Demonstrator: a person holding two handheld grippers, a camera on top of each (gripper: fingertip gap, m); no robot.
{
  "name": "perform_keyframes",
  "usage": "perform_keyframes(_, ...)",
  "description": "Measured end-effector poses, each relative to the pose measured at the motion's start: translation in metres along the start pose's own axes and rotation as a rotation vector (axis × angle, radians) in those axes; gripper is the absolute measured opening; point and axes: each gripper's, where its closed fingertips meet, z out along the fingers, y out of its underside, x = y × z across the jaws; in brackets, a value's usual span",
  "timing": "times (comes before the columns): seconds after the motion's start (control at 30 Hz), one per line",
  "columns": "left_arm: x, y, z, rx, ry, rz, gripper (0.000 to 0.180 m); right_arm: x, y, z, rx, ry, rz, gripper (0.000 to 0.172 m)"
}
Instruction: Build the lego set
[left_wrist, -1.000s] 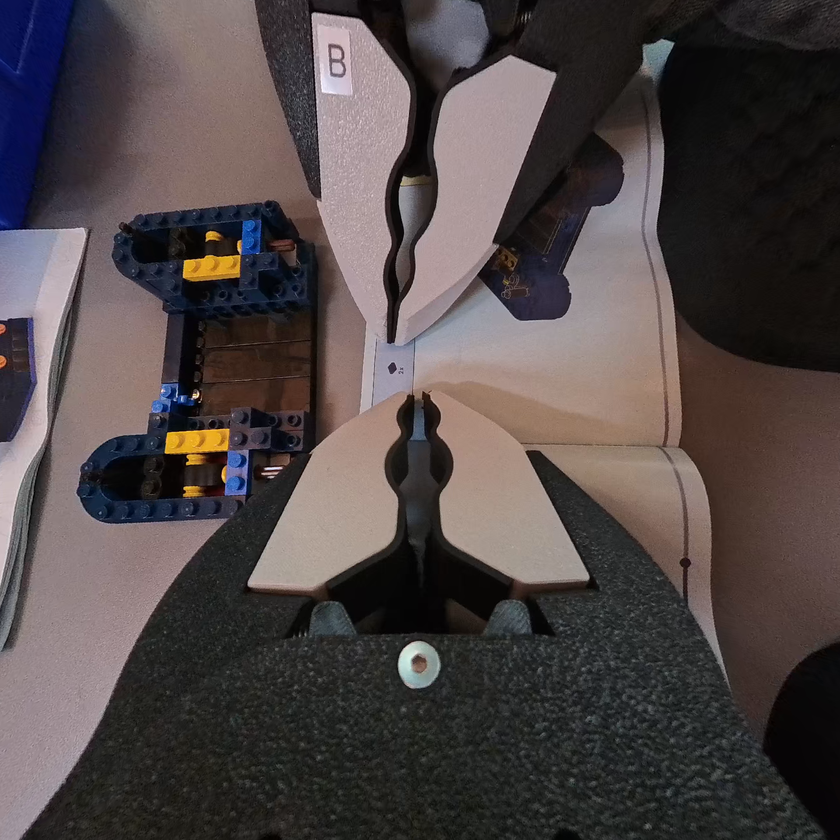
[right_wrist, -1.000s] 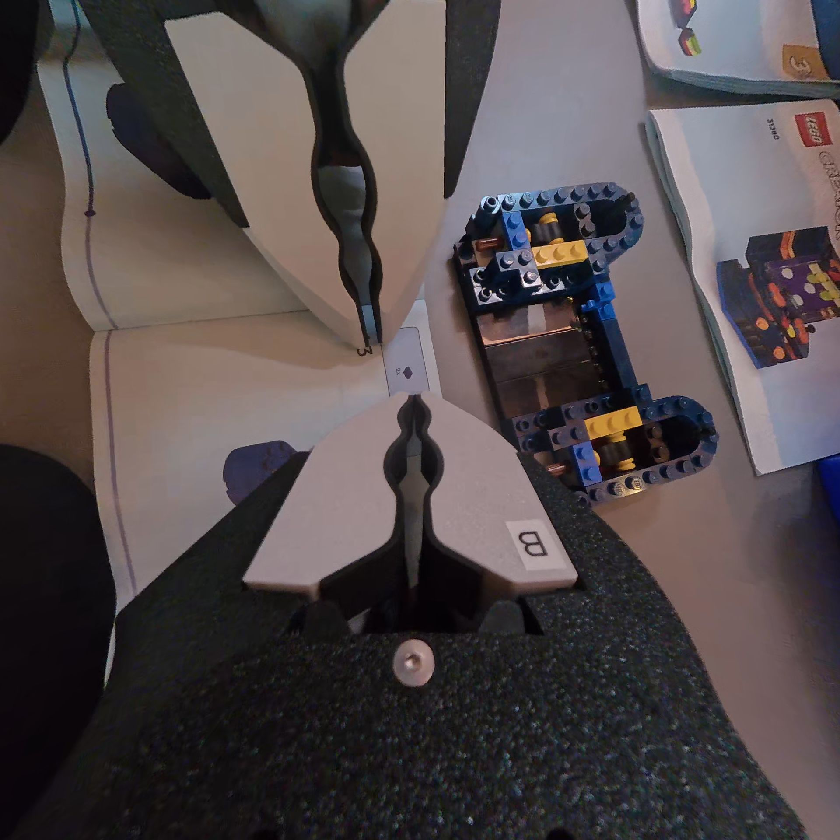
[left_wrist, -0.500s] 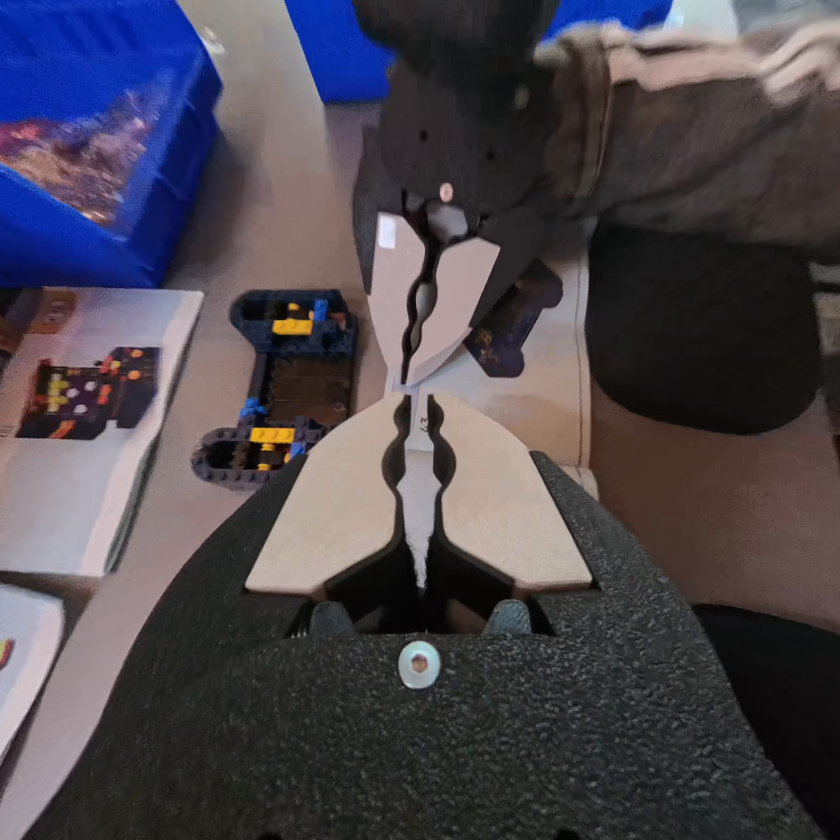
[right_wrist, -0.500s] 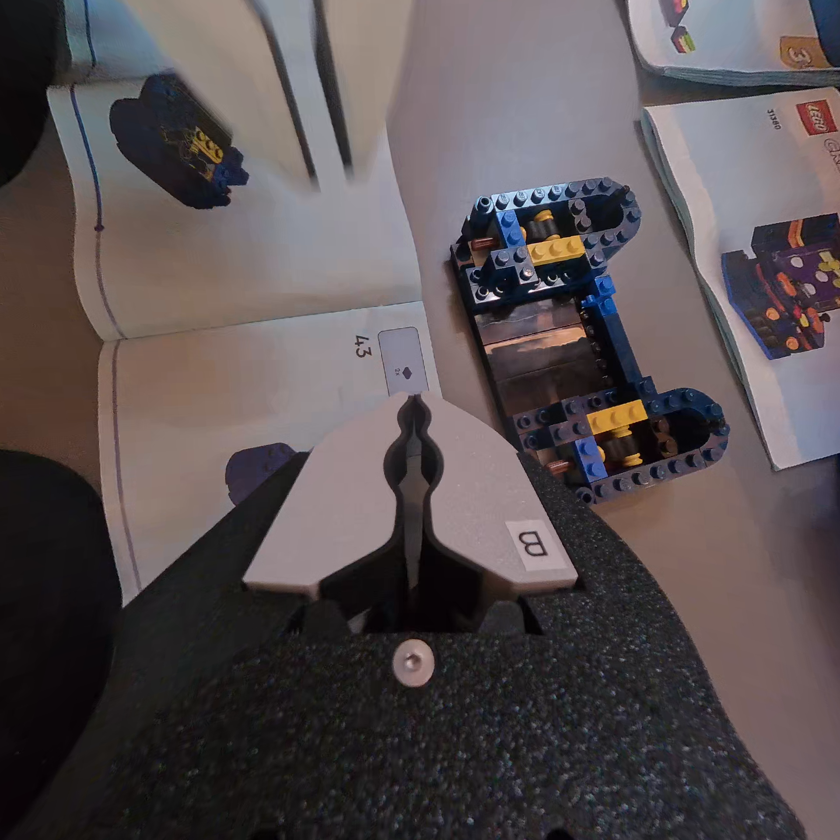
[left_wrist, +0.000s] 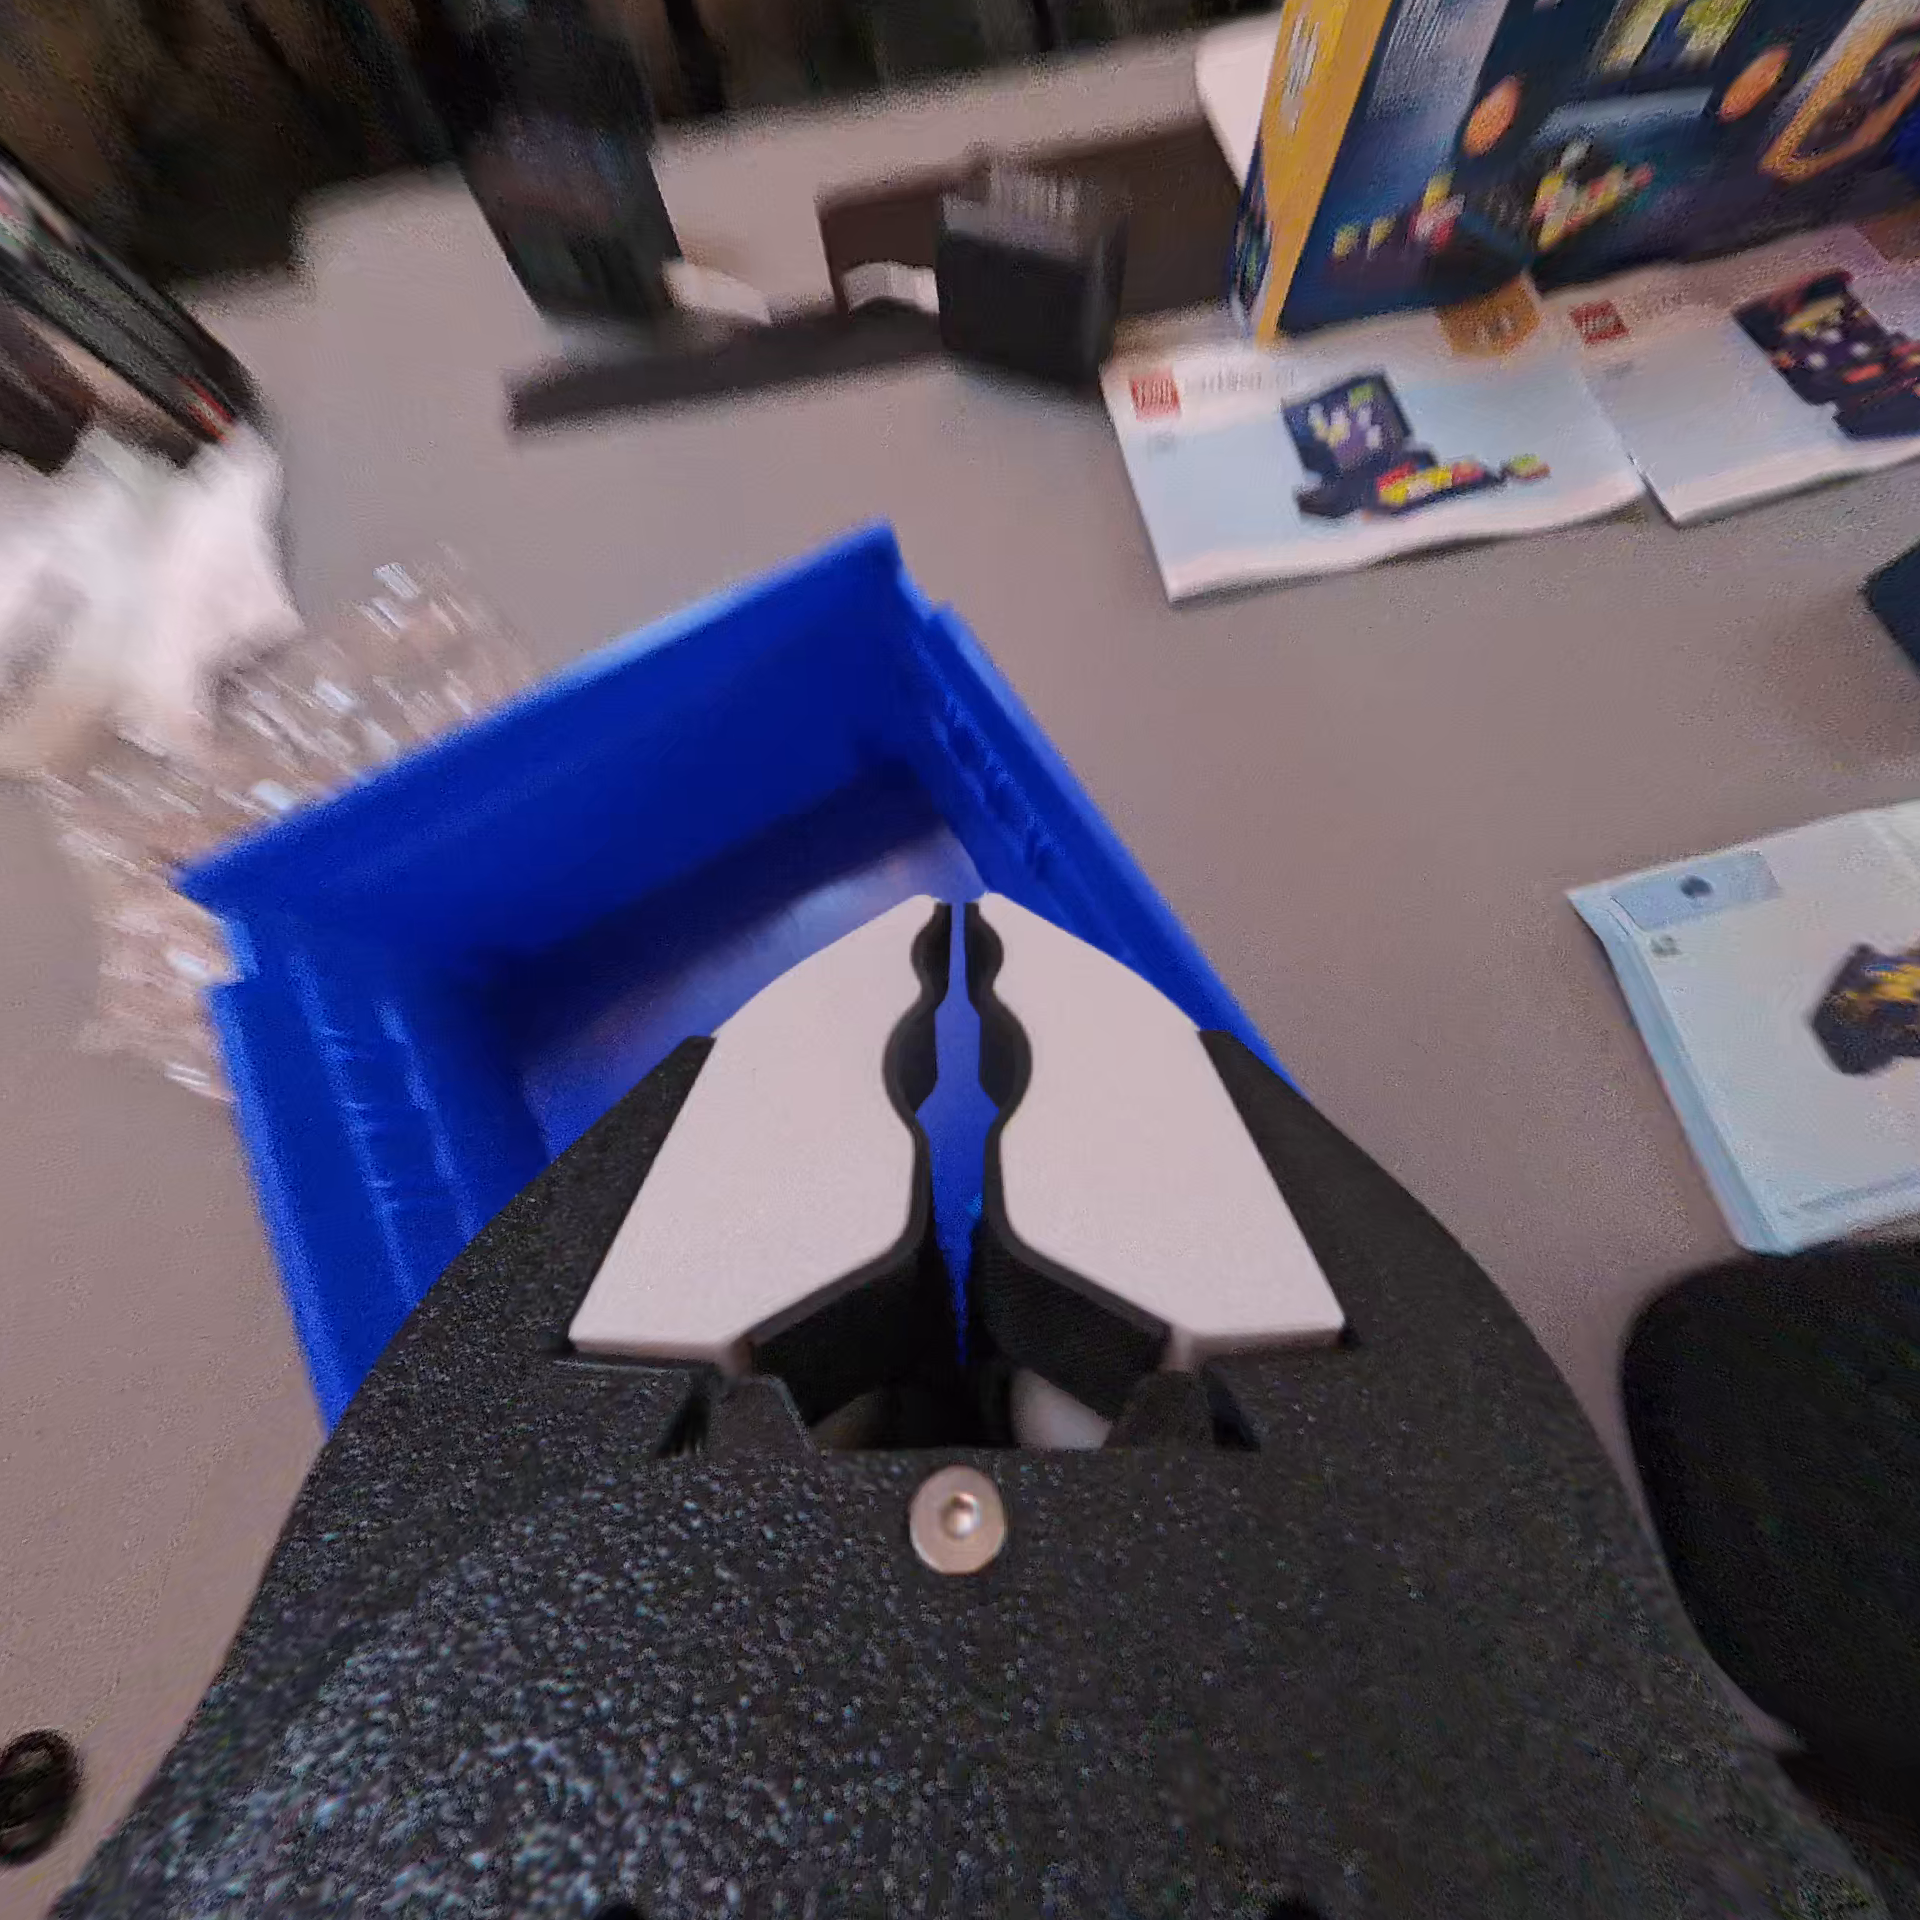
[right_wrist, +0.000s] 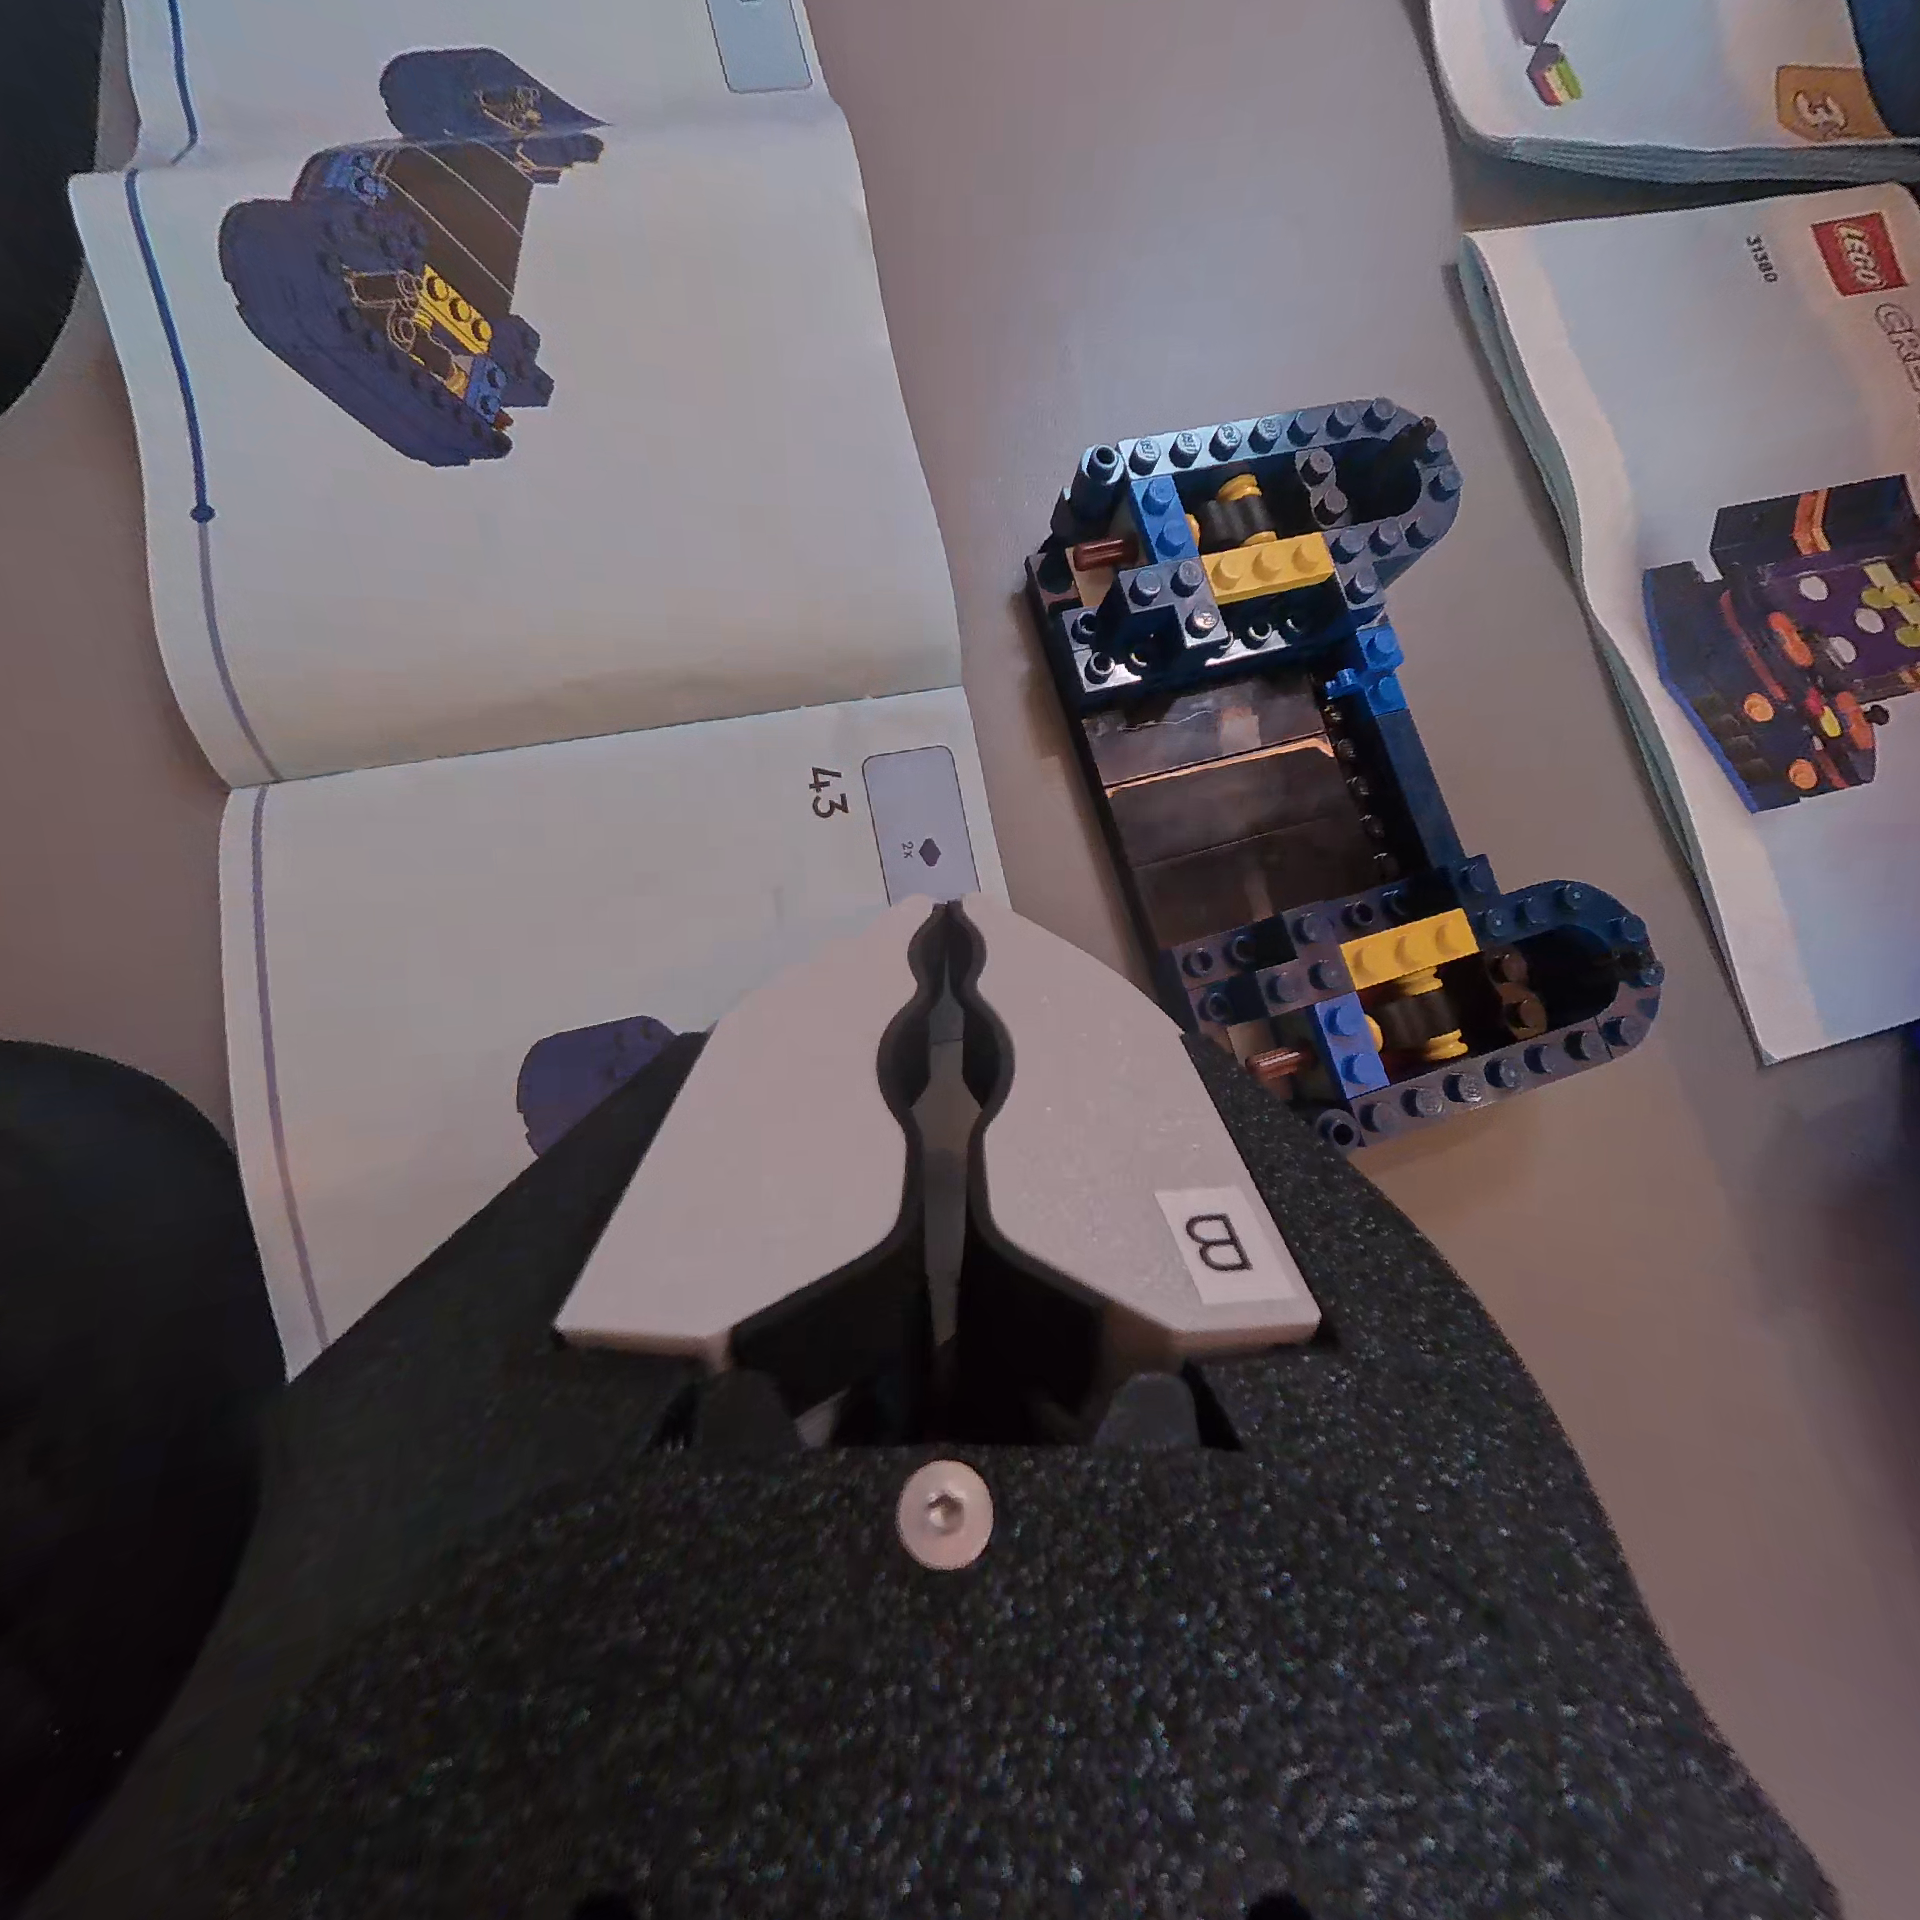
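A big blue bin (left_wrist: 582, 790) sits on the grey table (left_wrist: 1351, 748). An open booklet (right_wrist: 520, 582) lies flat, and just beside it is a dark blue brick model (right_wrist: 1340, 769) with yellow bits. More booklets (left_wrist: 1361, 468) lie near a bright box (left_wrist: 1558, 156).

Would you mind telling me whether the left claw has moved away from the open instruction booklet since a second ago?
Yes. The left claw has swung away from the booklet and brick model; its tips are now over the corner of a blue bin.
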Motion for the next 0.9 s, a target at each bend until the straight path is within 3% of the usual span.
perform_keyframes(0.1,-0.037,0.03,0.042,-0.192,0.089,-0.11,0.003,0.0,0.0,0.0,-0.007,0.008,-0.007,0.0)
perform_keyframes(0.2,-0.051,0.063,0.068,-0.415,0.097,-0.117,0.019,0.0,0.0,0.0,-0.006,0.007,-0.004,0.0)
perform_keyframes(0.37,-0.049,0.081,0.097,-0.536,0.149,-0.156,0.024,0.0,0.0,0.0,-0.011,0.013,-0.025,0.0)
perform_keyframes(0.63,-0.06,0.099,0.106,-0.603,0.123,-0.179,0.02,0.0,-0.001,0.001,-0.008,0.01,-0.027,0.0)
perform_keyframes(0.9,-0.071,0.1,0.108,-0.563,0.077,-0.137,0.008,0.0,-0.001,0.001,-0.015,0.021,-0.045,0.0)
